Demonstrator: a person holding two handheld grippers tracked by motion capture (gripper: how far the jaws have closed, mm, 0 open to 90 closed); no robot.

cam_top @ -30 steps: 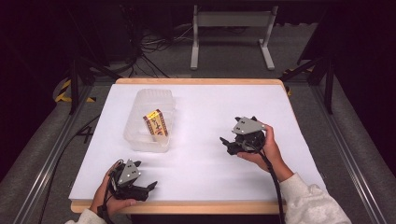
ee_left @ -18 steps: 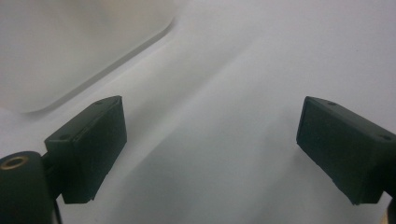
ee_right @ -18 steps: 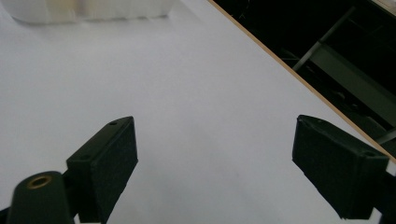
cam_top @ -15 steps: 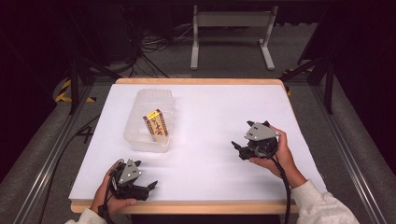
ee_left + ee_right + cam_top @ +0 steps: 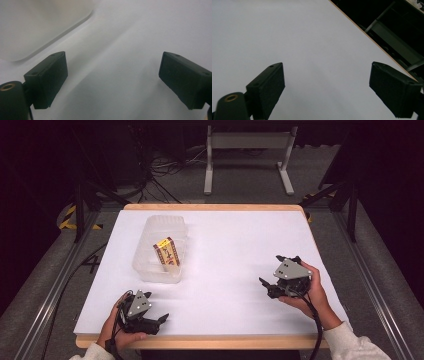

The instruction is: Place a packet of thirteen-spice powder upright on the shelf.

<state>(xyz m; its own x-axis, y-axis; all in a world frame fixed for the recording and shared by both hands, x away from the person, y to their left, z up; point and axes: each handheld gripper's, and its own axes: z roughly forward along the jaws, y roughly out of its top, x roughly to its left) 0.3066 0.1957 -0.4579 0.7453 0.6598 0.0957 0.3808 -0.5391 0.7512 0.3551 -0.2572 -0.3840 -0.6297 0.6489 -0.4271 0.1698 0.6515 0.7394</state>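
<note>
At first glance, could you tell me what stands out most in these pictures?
The small yellow and brown box lying in the clear plastic tub at the table's left. Then the left gripper near the front edge and the right gripper at the right, both open and holding nothing.

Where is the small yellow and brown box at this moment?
In the high view, the small box lies inside the clear plastic container on the table's left half, beyond the left gripper.
</note>
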